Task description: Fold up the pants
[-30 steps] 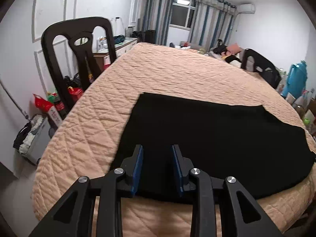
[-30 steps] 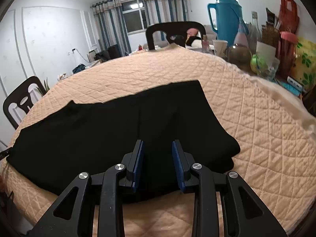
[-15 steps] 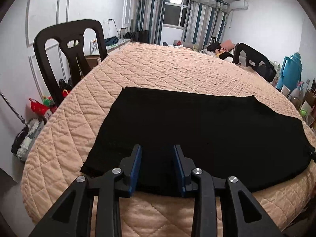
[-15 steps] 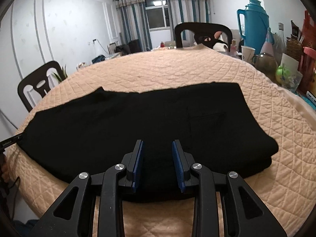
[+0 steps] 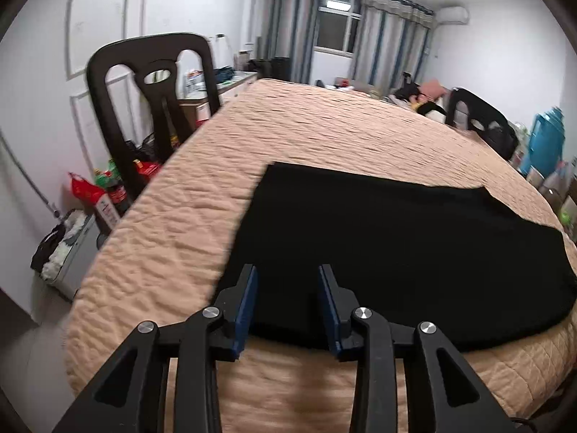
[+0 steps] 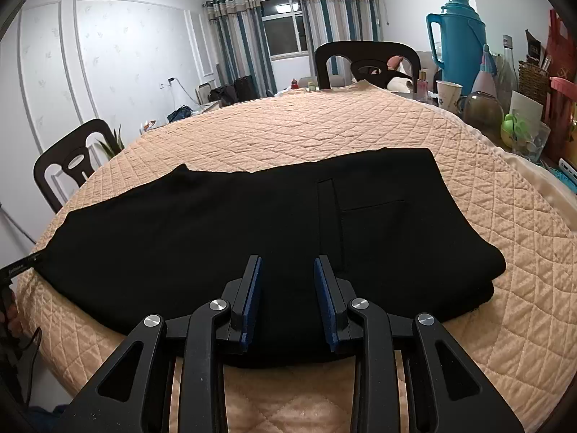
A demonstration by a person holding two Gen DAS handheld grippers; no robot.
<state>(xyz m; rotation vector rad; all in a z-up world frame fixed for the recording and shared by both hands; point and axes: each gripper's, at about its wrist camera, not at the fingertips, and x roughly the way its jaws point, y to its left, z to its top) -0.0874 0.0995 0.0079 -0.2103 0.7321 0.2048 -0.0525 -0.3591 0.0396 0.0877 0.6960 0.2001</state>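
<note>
Pants, black and already doubled leg over leg, lay as a long band across the near part of a round table under a peach quilted cover. The waist end with its back pocket sat to the right, and the leg ends reached the left, close to the table's near-left rim. The left gripper hovered over the near edge of the leg end, its jaws parted with nothing pinched between the blue pads; they had just been opening a little wider. The right gripper hung over the near edge beside the pocket, its jaws also apart and empty, the fabric lying flat beneath them.

The step in hand looked like taking hold for the next fold, probably bringing the leg end over toward the waist. To do it well, each gripper would need to come down on the near edge and catch every layer together, since the stacked layers showed at the right end and a shallow bite could lift only the top one. The left side should grab close to the hem corner so the end travels square. Lifting both sides evenly and keeping the cloth taut would stop it sagging or dragging the quilt into wrinkles. A black chair stood just past the left rim, clear of the work.
</note>
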